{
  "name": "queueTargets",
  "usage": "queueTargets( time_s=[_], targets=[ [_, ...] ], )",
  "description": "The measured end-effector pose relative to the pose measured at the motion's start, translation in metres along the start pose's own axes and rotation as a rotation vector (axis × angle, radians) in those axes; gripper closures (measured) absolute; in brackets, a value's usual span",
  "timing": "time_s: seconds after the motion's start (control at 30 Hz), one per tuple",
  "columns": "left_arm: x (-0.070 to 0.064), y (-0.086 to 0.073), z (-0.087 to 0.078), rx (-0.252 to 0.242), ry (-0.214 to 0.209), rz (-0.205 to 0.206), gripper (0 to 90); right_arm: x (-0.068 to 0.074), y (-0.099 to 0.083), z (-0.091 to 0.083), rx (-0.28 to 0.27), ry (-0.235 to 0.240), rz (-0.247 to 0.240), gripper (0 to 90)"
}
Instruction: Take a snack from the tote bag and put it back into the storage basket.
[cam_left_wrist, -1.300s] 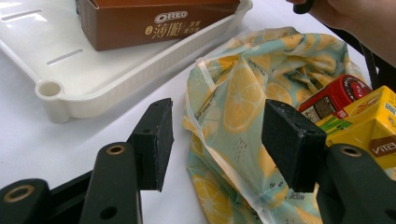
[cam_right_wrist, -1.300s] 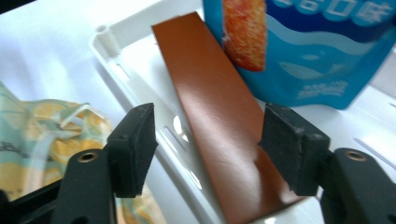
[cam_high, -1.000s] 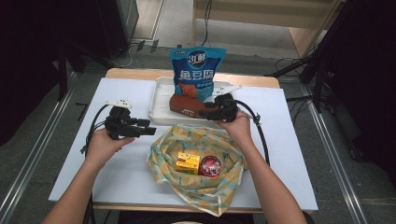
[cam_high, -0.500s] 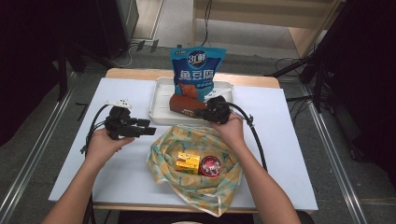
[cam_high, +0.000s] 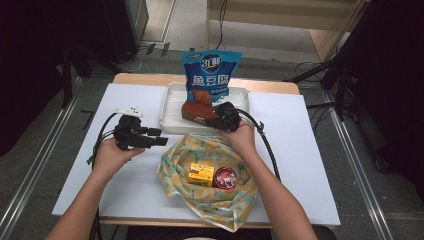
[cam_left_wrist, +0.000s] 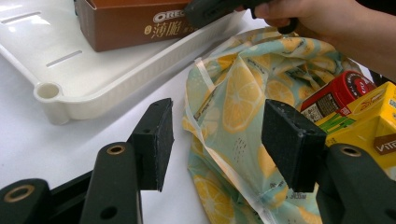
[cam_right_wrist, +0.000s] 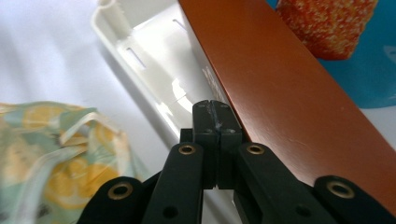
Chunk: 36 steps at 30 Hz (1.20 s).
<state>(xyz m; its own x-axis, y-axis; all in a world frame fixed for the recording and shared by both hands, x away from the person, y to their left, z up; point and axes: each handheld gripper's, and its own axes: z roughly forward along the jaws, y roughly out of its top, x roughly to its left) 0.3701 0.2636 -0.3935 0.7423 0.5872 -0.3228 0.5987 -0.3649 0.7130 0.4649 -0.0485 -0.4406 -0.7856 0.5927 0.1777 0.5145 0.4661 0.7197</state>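
Brown Oreo box (cam_right_wrist: 299, 88) lies in the white tray (cam_high: 172, 107), just right of our right gripper's (cam_right_wrist: 217, 109) closed, empty jaws; nudged, it may slide away; our left gripper (cam_left_wrist: 217, 140) gapes before the lemon-print bag (cam_left_wrist: 243, 98).

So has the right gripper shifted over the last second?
Yes. The right gripper has slid leftward along the white tray's near rim, toward the brown box; its jaws are shut.
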Motion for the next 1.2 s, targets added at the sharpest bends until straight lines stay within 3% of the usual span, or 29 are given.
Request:
queueTargets(
  time_s=[0.23,0.57,0.93,1.2],
  targets=[
    [0.001,0.000,0.000,0.001,-0.002,0.001,44.1,-0.006,0.003,0.008,0.012,-0.032,0.001,90.0],
    [0.000,0.000,0.000,-0.001,-0.002,0.000,44.1,-0.011,0.004,0.011,-0.009,-0.043,0.037,90.0],
    [0.001,0.000,-0.001,-0.003,-0.004,0.001,44.1,-0.018,0.011,0.020,0.009,-0.064,0.053,90.0],
    [0.000,0.000,0.000,-0.006,-0.004,0.010,44.6,-0.020,0.017,0.026,-0.013,-0.076,0.056,90.0]
  ],
)
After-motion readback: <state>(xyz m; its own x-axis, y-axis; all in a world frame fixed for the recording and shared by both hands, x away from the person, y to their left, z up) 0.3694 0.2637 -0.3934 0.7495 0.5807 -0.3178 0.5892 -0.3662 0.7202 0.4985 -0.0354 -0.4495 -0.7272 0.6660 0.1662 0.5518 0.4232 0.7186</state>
